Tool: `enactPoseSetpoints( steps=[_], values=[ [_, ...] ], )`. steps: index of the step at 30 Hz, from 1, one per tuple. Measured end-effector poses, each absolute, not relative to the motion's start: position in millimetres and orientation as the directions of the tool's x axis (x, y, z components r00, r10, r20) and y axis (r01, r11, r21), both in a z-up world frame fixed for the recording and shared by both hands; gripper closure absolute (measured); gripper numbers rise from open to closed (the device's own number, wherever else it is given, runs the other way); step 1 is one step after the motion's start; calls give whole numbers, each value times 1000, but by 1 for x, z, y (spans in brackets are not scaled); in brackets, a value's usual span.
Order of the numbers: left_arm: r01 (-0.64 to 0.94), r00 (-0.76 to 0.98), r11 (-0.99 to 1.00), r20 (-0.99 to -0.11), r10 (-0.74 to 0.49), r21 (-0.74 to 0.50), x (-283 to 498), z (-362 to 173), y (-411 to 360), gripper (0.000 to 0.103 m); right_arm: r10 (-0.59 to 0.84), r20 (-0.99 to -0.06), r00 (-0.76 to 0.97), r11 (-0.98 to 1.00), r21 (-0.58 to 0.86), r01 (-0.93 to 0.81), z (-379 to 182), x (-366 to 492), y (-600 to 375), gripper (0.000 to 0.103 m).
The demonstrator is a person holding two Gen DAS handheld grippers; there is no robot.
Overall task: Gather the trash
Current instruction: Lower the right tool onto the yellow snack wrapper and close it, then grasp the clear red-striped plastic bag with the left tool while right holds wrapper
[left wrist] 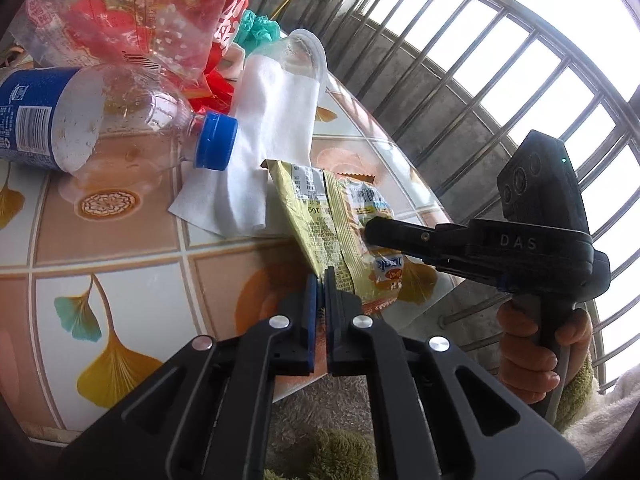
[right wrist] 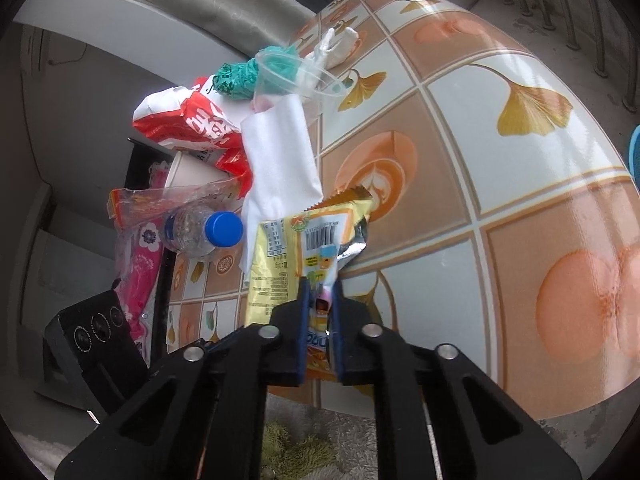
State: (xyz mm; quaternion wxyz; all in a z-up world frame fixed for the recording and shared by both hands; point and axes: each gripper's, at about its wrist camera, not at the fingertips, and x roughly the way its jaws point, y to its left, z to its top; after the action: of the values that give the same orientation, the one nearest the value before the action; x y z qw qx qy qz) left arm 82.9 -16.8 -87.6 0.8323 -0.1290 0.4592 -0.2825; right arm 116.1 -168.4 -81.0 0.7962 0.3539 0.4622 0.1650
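- The yellow snack wrapper (left wrist: 336,236) lies at the near edge of the table (left wrist: 120,240), partly over the edge, and both grippers meet on it.
- The left gripper (left wrist: 320,280) has its jaws pressed together on the wrapper's near edge, with almost no gap between the pads.
- The right gripper (right wrist: 320,300) clamps the same wrapper (right wrist: 304,248) by its lower end; its jaws stand narrow, with the foil pinched between them.
- Behind the wrapper, touching it, lies one white tissue (left wrist: 272,128), and a clear plastic cup (left wrist: 304,56) sits on the tissue's far end.
- One plastic bottle (left wrist: 120,116) with a blue cap lies on its side left of the tissue, under a clear bag (left wrist: 132,20) and a red-and-white bag (right wrist: 192,120).
- One crumpled green bag (right wrist: 240,76) rests by the cup.
- Only the left wrist view shows the hand (left wrist: 532,352) holding the right gripper, and a window grille (left wrist: 480,80).
- Only the right wrist view shows a paper cup (right wrist: 192,172), a pink packet (right wrist: 140,272) and a second white tissue (right wrist: 340,48) at the table's far edge.
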Motion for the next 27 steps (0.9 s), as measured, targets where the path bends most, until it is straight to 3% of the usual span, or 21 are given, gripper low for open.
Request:
enactPoseSetpoints(
  steps=[3, 7, 10, 12, 17, 21, 27],
  values=[
    [353, 433, 814, -691, -580, -462, 81, -84, -14, 97, 593, -609, 527, 693, 719, 51, -79, 114, -167, 97],
    [363, 473, 837, -692, -544, -410, 75, -73, -8, 74, 578, -604, 549, 703, 710, 42, -70, 113, -172, 98],
    [362, 547, 861, -667, -506, -356, 71, -53, 6, 66, 563, -600, 569, 704, 708, 50, -65, 112, -183, 98],
    [354, 622, 892, -642, -448, -280, 70, -35, 18, 60, 556, -600, 575, 704, 708, 57, -63, 112, -189, 98],
    [325, 829, 946, -483, -284, 2, 62, 18, 36, 31, 572, -576, 584, 685, 727, 46, -58, 111, -197, 98],
    [321, 880, 926, -424, -214, 199, 71, 32, 29, 25, 590, -547, 594, 664, 747, 28, -54, 110, -201, 98],
    [425, 813, 844, -548, -197, 327, 110, 10, 8, 27, 615, -498, 612, 629, 778, 1, -47, 104, -208, 98]
  ],
)
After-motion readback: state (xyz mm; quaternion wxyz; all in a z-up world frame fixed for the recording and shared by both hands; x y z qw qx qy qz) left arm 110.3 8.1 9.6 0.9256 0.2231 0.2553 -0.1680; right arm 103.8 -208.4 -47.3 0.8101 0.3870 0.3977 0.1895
